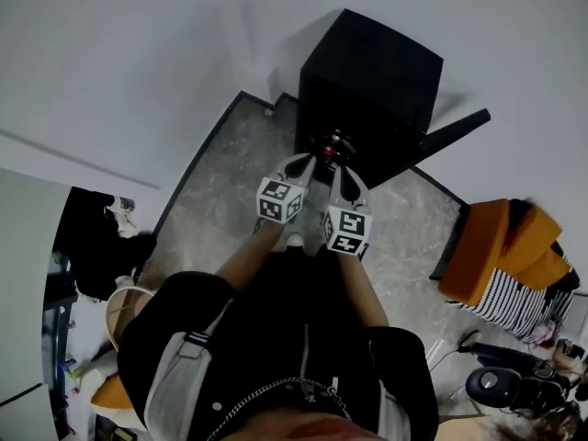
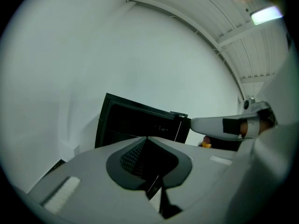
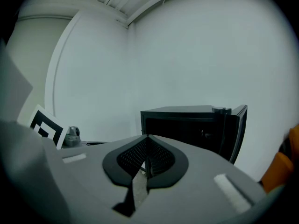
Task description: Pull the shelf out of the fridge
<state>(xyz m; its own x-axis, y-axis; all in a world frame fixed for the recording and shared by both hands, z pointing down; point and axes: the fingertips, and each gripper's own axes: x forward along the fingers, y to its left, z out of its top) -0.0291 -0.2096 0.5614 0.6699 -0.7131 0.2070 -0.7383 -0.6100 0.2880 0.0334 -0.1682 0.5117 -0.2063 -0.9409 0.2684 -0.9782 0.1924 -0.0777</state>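
A small black fridge [image 1: 367,90] stands on the floor against the white wall, its door [image 1: 455,131] swung open to the right. Its inside is dark and I cannot make out the shelf. Both grippers are held side by side just in front of the opening, apart from it. My left gripper [image 1: 306,162] is shut with nothing between its jaws. My right gripper [image 1: 344,169] is also shut and empty. In the left gripper view the closed left gripper [image 2: 147,139] points at the fridge [image 2: 135,122]. In the right gripper view the closed right gripper [image 3: 147,137] faces the fridge [image 3: 187,125].
The fridge sits on grey marbled floor [image 1: 230,173] edged by a dark strip. Orange cushions [image 1: 501,242] on a striped thing lie at the right. Dark clutter [image 1: 101,237] lies at the left. The person's arms and black jacket [image 1: 285,329] fill the lower middle.
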